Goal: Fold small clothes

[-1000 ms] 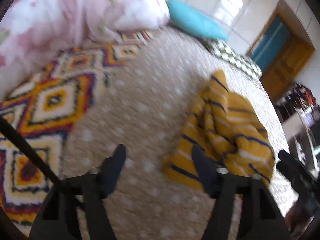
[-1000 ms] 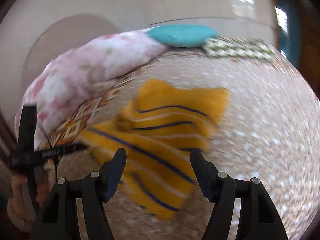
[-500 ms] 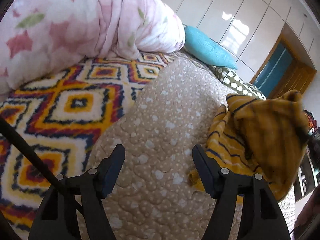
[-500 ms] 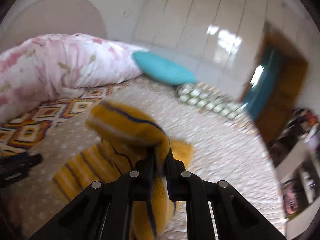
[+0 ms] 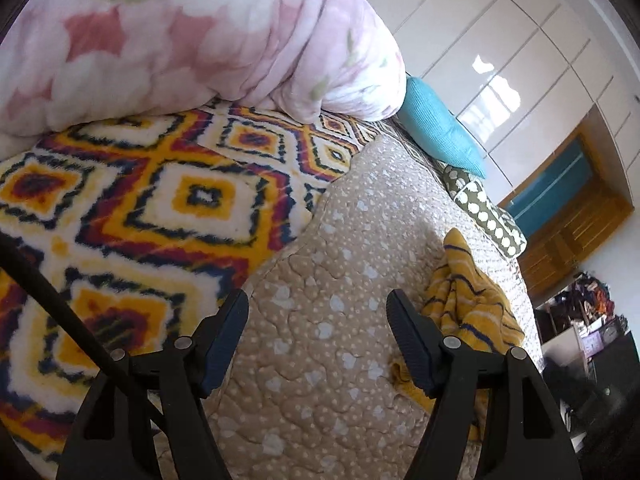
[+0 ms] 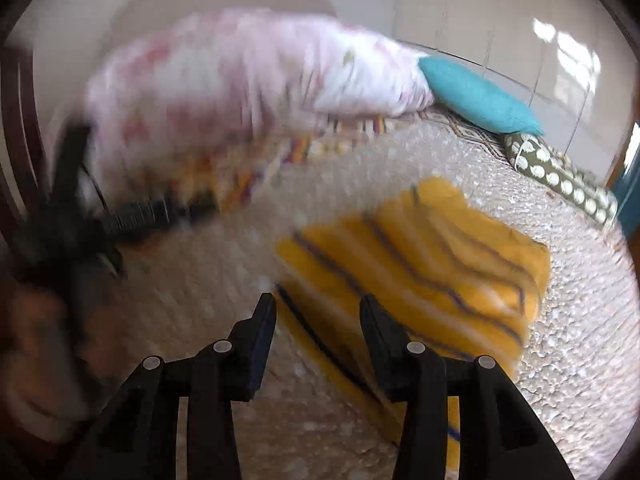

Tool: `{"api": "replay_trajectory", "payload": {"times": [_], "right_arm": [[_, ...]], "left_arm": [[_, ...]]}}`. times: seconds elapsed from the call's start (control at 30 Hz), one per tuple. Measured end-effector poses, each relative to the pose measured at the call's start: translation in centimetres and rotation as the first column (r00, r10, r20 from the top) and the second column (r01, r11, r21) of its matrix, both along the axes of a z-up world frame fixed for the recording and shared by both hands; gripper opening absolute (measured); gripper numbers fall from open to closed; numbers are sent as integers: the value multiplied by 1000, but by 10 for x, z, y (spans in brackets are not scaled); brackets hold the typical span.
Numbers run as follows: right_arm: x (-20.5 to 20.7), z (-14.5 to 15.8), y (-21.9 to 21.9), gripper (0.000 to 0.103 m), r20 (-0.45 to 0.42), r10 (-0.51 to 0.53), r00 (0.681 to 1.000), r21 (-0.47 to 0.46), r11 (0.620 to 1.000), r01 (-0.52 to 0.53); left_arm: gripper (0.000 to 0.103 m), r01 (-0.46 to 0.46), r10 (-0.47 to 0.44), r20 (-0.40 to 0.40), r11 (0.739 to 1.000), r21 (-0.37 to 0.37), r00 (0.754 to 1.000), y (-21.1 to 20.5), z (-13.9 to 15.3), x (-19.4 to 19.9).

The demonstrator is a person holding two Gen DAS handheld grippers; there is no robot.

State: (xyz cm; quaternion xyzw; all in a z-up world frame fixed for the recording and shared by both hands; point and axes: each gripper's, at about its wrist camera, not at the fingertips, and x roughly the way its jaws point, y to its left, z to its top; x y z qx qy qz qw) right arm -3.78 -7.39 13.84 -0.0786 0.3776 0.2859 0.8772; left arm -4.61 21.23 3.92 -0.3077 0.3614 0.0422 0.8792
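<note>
Yellow striped garment (image 6: 420, 264) lies crumpled on the beige dotted bedspread (image 5: 340, 264), released, with the pink floral duvet (image 5: 192, 36), teal pillow (image 5: 436, 128) and patterned blanket (image 5: 132, 216) further up the bed. Right gripper (image 6: 318, 316): jaws have just been opening, now parted above the garment's near edge, with cloth showing through the gap (frame blurred, but the pads appear clear of it). Left gripper (image 5: 318, 322): jaws wide apart over bare bedspread, holding nothing, garment just beside its right finger.
</note>
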Motion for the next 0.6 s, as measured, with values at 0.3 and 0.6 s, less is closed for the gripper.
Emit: {"api": "replay_trajectory", "payload": {"times": [0.3,0.6], "right_arm": [[131,-19,25,56,-177,-176,968,-105,982,159],[186,-69,59,9,-321,-207,924,-377,923,75]], "left_arm": [[73,110,-110,30,994,-7,993,-24,4,2],[31,342,-344,1,934,-105,939,-74,-11,34]]}}
